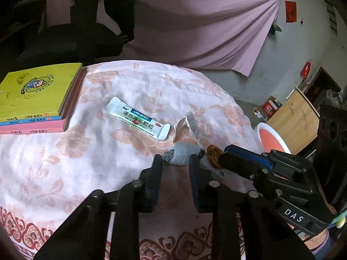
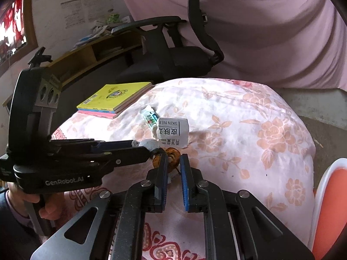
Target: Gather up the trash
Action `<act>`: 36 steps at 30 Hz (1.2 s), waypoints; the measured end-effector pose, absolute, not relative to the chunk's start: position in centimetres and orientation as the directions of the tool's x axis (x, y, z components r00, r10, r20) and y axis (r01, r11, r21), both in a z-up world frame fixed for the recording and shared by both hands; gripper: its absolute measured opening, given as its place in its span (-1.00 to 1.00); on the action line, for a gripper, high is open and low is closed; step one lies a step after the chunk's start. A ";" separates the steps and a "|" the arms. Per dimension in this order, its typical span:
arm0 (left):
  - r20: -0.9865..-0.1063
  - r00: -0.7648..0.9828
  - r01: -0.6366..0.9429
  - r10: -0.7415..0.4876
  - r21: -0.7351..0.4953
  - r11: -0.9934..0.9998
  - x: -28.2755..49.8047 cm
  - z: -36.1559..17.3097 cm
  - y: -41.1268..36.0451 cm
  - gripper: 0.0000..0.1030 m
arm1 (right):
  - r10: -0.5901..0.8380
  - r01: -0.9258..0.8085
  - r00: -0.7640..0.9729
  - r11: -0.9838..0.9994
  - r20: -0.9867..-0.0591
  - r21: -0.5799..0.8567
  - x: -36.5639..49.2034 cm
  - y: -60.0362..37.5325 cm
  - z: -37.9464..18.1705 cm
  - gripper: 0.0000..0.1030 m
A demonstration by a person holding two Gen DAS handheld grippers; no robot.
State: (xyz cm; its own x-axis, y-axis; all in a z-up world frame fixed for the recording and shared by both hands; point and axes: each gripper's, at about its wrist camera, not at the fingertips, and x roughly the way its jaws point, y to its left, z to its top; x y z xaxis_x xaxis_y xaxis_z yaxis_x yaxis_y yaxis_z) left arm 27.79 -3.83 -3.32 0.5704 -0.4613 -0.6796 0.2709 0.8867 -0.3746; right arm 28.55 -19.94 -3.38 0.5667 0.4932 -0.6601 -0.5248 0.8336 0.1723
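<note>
The right gripper (image 2: 174, 159) is near the front edge of the table, and its two fingers are closed most of the way around a small orange-brown scrap (image 2: 172, 156); a narrow gap remains, and I judge they touch the scrap on both sides but I cannot tell if the grip is already firm. Just on its left, the left gripper (image 1: 175, 159) has its fingers moderately apart, and a grey crumpled wad (image 1: 181, 153) sits at their tips, not yet pinched.

To do this step well, I think each gripper should close until the piece is secure and then lift straight up. The two tools are almost touching, so they should rise one after the other, and the cloth must not be caught together with the trash.

A little farther stands a torn white box (image 2: 173, 131) with black printing, light and partly crushed. Behind it, to the left, lies a flat white sachet (image 1: 136, 118) with a blue label. Both look easy to slide. On the far left is a stack of books (image 1: 36, 99). An orange bin (image 1: 271, 139) with white rim waits at the right, beside the table (image 2: 249, 130).
</note>
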 end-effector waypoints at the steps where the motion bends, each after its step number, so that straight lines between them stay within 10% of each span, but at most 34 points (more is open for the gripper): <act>1: -0.681 0.569 0.270 -0.461 -0.375 0.887 27.8 -3.4 -3.8 -0.73 | 0.491 -0.524 0.566 0.834 -0.662 0.171 28.6 -19.9 -3.4 -0.82; 36: -0.682 0.620 0.124 -0.388 -0.403 0.907 26.8 -3.2 -0.9 -1.00 | 0.468 -0.457 0.608 0.867 -0.641 0.200 28.6 -22.1 -2.8 -0.79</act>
